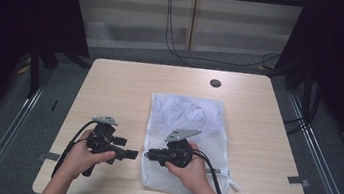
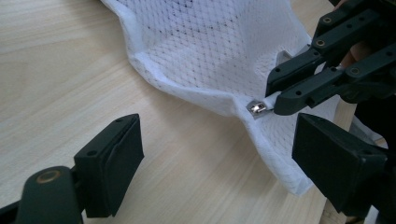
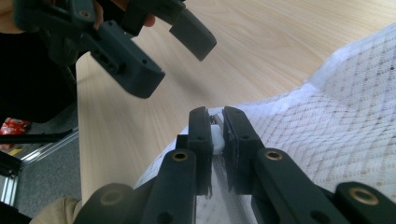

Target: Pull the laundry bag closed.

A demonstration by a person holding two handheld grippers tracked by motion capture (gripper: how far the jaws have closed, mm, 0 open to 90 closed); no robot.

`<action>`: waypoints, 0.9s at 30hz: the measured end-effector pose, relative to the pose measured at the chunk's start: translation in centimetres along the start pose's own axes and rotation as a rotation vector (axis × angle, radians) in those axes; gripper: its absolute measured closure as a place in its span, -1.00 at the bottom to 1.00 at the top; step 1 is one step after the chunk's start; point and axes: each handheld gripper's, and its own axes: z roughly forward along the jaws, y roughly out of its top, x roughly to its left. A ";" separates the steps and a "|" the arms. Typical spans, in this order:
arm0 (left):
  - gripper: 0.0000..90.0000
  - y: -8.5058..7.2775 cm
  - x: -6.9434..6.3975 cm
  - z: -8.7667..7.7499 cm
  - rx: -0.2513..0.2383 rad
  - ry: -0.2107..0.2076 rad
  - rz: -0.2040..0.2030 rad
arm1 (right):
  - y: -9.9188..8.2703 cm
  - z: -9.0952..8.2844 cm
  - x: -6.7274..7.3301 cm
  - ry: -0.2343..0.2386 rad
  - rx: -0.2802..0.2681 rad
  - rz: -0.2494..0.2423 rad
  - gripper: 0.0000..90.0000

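My right gripper [image 3: 214, 122] pinches the zipper edge of the white mesh bag [image 1: 186, 129] near the desk's [image 1: 111, 84] front edge; its contents look faint, perhaps white cloth; my left gripper [image 2: 219, 154] gapes empty beside it.

Both black plastic tongs, the left tongs [image 1: 128, 154] and the right tongs [image 1: 148, 153], have blocky rectangular pads on linked arms with brass-coloured pivot screws. Each carries a grey three-cornered plate on top and trails a black cable. The forearms are bare, without sleeves.
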 end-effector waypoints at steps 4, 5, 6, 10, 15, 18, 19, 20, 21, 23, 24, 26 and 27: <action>-0.66 0.0 -0.2 0.3 0.002 0.003 -0.002 | 0.1 -0.2 0.0 0.003 -0.020 0.013 0.83; -0.66 0.0 -0.3 0.4 0.003 0.000 0.001 | 0.1 -0.2 0.0 0.000 -0.020 0.010 0.83; -0.66 0.0 -0.3 0.5 0.006 -0.004 0.003 | 0.1 -0.3 0.0 0.000 -0.021 0.009 0.83; -0.66 0.1 -0.7 0.9 0.018 -0.005 0.009 | 0.2 -0.4 -0.1 -0.005 -0.030 0.008 0.83; -0.65 0.1 -0.9 1.4 0.028 -0.010 0.011 | 0.3 -0.6 -0.2 -0.002 -0.038 0.010 0.83; -0.63 -0.1 -1.0 1.8 0.042 -0.021 0.011 | 0.3 -0.7 -0.2 -0.003 -0.044 0.013 0.83; -0.63 -0.1 -1.0 1.9 0.046 -0.015 0.011 | 0.3 -0.7 -0.2 -0.002 -0.045 0.015 0.83; -0.62 -0.1 -1.1 2.0 0.050 -0.020 0.008 | 0.3 -0.7 -0.2 -0.006 -0.048 0.012 0.83; -0.60 -0.1 -1.1 2.1 0.050 -0.026 0.009 | 0.4 -0.8 -0.1 -0.003 -0.048 0.014 0.83; -0.57 -0.1 -1.1 2.2 0.056 -0.030 0.017 | 0.5 -0.8 -0.1 0.001 -0.054 0.015 0.83; -0.57 -0.1 -1.2 2.3 0.054 -0.027 0.014 | 0.5 -0.8 -0.1 0.001 -0.054 0.015 0.83; -0.52 -0.1 -1.3 2.4 0.053 -0.028 0.019 | 0.6 -0.8 -0.1 0.002 -0.055 0.013 0.83; -0.49 0.0 -1.3 2.4 0.051 -0.031 0.018 | 0.6 -0.8 -0.1 0.006 -0.057 0.014 0.83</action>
